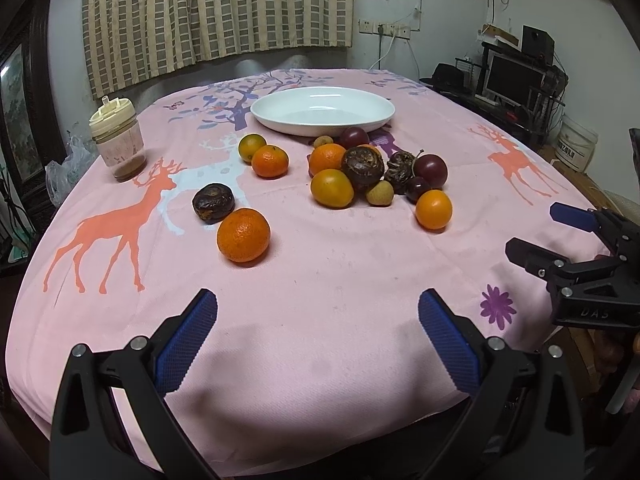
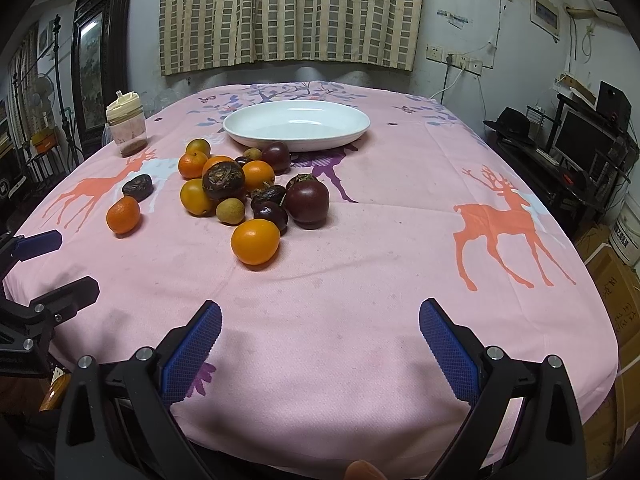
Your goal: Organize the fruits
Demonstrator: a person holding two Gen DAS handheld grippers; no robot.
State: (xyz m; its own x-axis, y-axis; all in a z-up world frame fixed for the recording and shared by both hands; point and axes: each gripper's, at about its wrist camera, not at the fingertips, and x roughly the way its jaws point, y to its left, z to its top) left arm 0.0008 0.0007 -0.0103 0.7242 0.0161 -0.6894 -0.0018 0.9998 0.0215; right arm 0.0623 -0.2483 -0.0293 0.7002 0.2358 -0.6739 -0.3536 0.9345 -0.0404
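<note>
A white oval dish (image 1: 323, 111) sits toward the far side of a table covered by a pink cloth (image 1: 320, 272) printed with orange deer; the dish holds nothing; at the far left a clear jar (image 1: 117, 141) with a cream spouted lid holds a thin layer of brown powder at its bottom; the fruits (image 1: 360, 172) all lie on the cloth just in front of the dish: a tight cluster of orange citrus, dark purple round fruits, brown wrinkled ones and small tan ones, with one large orange (image 1: 243, 234) and a dark shrivelled fruit (image 1: 213, 203) set apart to the left of the cluster, touching each other; the left gripper (image 1: 318, 336) hovers over the near edge of the cloth with its blue-padded jaws spread wide and holding nothing; the right gripper (image 2: 320, 340) is likewise wide apart and holding nothing; the left wrist view shows the right gripper from the side, with the raised letters "DAS" on its black body; the right wrist view alone shows a fingertip (image 2: 362, 471) at the bottom edge and cardboard boxes (image 2: 614, 304) with unreadable writing at the right.
</note>
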